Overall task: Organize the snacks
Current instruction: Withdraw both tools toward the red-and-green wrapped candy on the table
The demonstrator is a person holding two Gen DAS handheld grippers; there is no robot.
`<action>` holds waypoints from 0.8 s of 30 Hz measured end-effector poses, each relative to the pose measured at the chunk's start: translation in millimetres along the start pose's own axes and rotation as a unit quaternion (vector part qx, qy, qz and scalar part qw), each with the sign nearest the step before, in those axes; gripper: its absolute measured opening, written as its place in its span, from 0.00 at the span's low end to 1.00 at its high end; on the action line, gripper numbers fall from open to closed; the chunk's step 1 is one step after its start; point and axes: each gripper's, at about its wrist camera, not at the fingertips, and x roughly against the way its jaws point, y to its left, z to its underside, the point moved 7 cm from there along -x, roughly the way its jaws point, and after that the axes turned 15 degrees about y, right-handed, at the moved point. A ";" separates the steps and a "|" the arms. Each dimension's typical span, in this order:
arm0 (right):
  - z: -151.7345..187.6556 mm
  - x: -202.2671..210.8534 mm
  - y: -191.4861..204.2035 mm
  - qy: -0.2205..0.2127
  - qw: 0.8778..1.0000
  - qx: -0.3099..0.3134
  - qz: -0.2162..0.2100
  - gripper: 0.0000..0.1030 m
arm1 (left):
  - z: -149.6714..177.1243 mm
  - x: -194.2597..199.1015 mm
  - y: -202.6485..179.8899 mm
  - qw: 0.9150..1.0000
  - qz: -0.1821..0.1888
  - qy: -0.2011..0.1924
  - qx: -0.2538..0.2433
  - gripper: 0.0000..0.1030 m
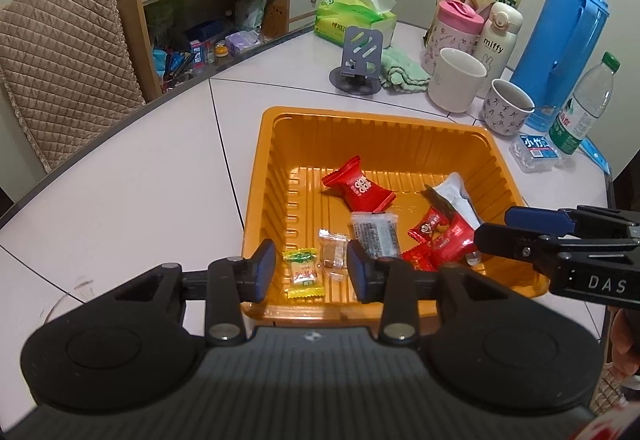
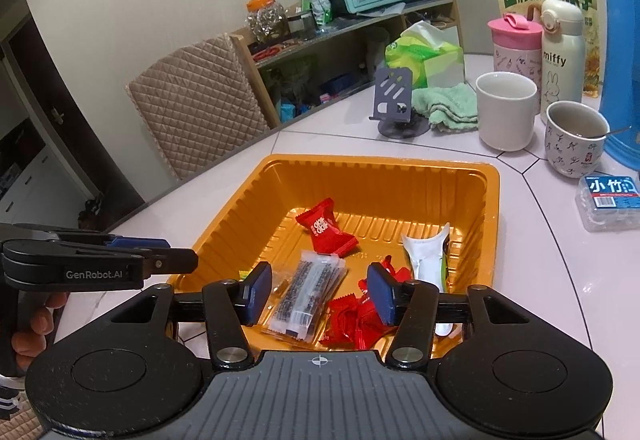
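Observation:
An orange plastic tray sits on the white table and holds several wrapped snacks: a red packet, a clear dark-speckled bar, small red candies, a white sachet, a clear candy and a yellow-green candy. My left gripper is open and empty above the tray's near edge. My right gripper is open and empty over the near right part of the tray; it also shows in the left wrist view.
Behind the tray stand a grey phone stand, green cloth, white mug, patterned cup, pink and miffy bottles, blue thermos, water bottle and tissue pack. A quilted chair is left.

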 end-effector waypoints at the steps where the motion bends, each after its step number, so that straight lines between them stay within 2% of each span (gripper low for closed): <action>1: 0.6 2.4 0.8 -0.002 1.000 0.000 0.001 0.52 | 1.2 2.4 0.0 1.000 0.000 -0.002 0.000 0.34; 14: 24.7 46.0 23.6 -0.026 1.000 0.005 -0.005 0.58 | 31.7 48.8 0.9 0.999 0.020 -0.031 0.016 0.35; 24: 65.5 72.2 40.8 -0.026 1.000 -0.009 -0.012 0.63 | 79.1 84.6 13.6 0.998 0.023 -0.044 0.038 0.37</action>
